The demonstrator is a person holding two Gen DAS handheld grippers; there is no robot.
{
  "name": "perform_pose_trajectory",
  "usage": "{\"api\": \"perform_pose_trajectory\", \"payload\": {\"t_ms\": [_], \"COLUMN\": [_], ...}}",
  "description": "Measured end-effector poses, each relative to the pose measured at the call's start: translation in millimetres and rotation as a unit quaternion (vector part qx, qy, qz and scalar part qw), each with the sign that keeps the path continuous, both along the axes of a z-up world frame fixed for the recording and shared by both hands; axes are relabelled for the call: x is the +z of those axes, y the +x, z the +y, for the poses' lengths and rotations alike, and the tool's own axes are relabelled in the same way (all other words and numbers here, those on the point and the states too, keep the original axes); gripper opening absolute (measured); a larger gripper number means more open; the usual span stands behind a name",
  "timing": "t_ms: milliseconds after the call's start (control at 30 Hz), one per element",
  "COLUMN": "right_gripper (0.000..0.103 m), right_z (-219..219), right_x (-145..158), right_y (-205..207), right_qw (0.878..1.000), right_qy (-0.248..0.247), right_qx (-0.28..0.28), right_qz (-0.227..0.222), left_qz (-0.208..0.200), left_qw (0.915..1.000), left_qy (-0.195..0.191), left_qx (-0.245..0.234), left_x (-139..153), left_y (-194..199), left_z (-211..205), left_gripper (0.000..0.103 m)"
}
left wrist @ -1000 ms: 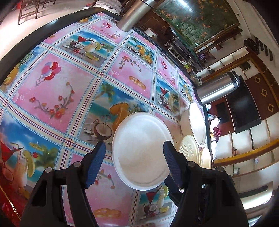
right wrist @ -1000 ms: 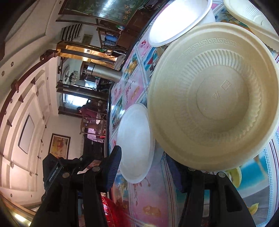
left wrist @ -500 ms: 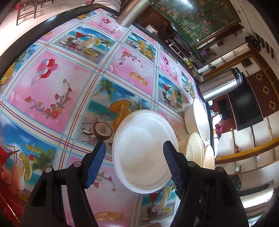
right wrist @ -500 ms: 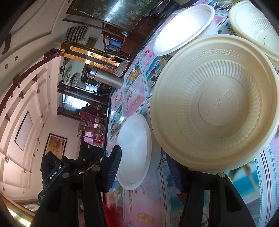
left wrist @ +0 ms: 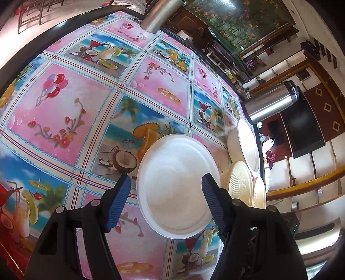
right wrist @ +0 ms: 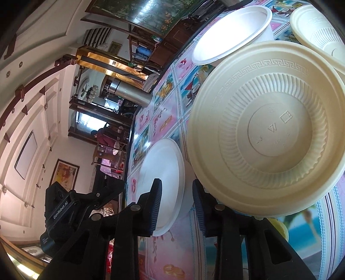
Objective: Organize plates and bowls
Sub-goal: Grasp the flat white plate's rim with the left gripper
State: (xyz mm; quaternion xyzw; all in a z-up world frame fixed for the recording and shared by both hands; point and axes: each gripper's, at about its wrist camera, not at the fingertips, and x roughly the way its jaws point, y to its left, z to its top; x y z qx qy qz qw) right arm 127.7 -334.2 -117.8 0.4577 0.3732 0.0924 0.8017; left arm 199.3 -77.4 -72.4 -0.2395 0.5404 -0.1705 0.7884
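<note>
A white foam plate lies flat on the bright patterned tablecloth. My left gripper hovers open just above its near half, one finger on each side. To its right stand a white bowl and two cream ribbed bowls. In the right wrist view the nearer cream bowl fills the frame. My right gripper is closing; the bowl's rim overlaps its right finger. The gap between the fingers shows only the white plate and cloth. The white bowl and another cream bowl sit beyond.
A steel flask stands at the table's far right edge, a second steel cylinder at the far end. The table's black rim curves along the left. Open tablecloth stretches left of the plate. A person sits far off.
The right gripper's jaws have narrowed markedly in the last half second and the view has rolled a little. The left gripper stays open over the plate, hardly moved.
</note>
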Motion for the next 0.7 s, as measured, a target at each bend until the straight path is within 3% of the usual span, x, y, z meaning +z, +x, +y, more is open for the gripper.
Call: {"api": "perform_pose_trajectory", "payload": {"t_ms": [200,300,433,700], "right_gripper": [0.016,0.014,0.011,0.011], "right_z": [0.4,1.6,0.6,1.6], "right_x": [-1.0,-1.2,-2.4,-3.1], "right_y": [0.5,1.3,1.8,0.6], "right_qw": [1.0,1.0,1.0,1.0], "right_qy": [-0.005,-0.008,-0.008,-0.016], "right_qx": [0.005,0.008,0.009,0.008], "right_qz": [0.004,0.005,0.007,0.011], "left_qz": [-0.001,-0.002,-0.008,-0.012], "left_qw": [0.9999,0.9998,0.9992,0.9982], "left_qy": [0.014,0.019,0.039,0.058], "left_qx": [-0.001,-0.001,-0.001,-0.005], "left_x": [-2.3,-3.0,-1.9,-2.6], "left_y": [1.8,2.1,0.2,-1.3], "left_z": [0.0,1.0,-0.3,0.0], "left_gripper": [0.067,0.058,0.035,0.014]}}
